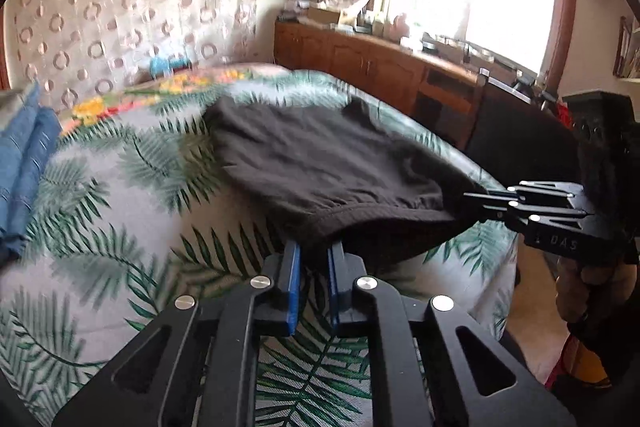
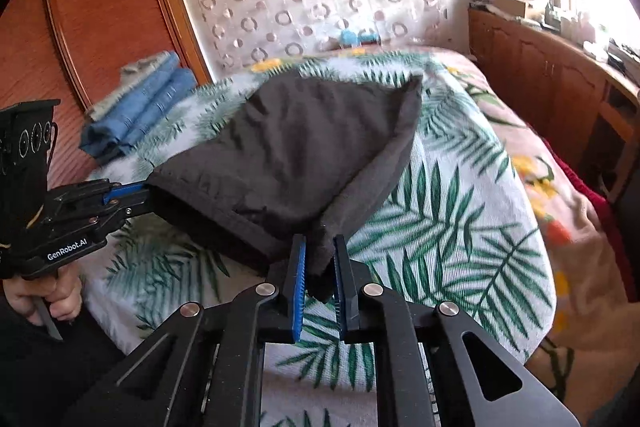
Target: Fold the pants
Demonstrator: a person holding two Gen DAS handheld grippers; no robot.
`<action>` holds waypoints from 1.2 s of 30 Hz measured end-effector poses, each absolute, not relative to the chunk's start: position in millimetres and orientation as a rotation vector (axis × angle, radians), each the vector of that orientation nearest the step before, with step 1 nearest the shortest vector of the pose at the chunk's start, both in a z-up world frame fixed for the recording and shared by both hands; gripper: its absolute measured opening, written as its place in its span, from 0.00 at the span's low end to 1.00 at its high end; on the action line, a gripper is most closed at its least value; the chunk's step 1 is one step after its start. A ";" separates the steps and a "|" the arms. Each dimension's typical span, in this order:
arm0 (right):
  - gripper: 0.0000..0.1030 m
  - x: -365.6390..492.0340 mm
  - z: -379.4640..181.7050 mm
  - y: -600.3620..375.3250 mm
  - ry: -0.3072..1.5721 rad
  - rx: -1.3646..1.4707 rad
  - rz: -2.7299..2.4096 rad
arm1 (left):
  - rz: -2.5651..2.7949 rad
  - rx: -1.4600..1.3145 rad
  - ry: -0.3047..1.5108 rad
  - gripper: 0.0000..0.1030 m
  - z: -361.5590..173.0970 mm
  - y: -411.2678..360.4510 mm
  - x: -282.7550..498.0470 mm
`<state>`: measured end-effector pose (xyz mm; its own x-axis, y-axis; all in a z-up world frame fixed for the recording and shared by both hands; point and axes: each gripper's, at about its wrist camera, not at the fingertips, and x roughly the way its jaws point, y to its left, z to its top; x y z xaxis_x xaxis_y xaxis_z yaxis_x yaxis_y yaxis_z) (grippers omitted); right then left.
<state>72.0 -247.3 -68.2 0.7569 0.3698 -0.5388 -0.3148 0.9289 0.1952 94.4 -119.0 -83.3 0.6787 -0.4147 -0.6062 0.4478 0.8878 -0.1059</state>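
Two grippers are clamping the black pants (image 2: 312,147) over a leaf-print bedspread (image 2: 460,227). At left of the right wrist view, the left gripper (image 2: 140,193) is pinching one waistband corner; at lower centre, the right gripper (image 2: 320,267) is squeezing the other. Folded blue cloth (image 2: 136,111) is lying at upper left.

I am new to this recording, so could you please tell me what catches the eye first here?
The black pants stand out, spread across the bed's palm-leaf cover. Their near edge is pinched at both corners, by the left claw and the right claw. Beyond them, blue folded clothes sit by the wooden headboard.
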 end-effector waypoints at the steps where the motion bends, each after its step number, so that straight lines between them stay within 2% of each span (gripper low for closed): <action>1: 0.11 69.1 -62.9 -247.5 0.589 0.091 0.378 | -0.481 0.049 0.647 0.12 -75.1 -117.1 91.9; 10: 0.11 35.5 7.9 -243.7 0.407 0.054 0.436 | -0.469 0.046 0.476 0.11 6.9 -93.6 65.4; 22: 0.11 -11.2 78.3 -236.0 0.228 -0.008 0.508 | -0.439 0.048 0.319 0.11 81.4 -62.1 38.3; 29: 0.11 7.0 85.4 -223.2 0.206 -0.036 0.538 | -0.373 0.045 0.329 0.11 82.1 -42.2 64.9; 36: 0.11 91.8 95.2 -193.1 0.233 -0.092 0.517 | -0.272 0.049 0.345 0.11 80.0 -23.2 144.2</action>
<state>91.8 -193.1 95.2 0.8436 0.4785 -0.2434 -0.4994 0.8659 -0.0287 144.2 -23.2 80.0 0.9052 -0.2545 -0.3403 0.2712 0.9625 0.0013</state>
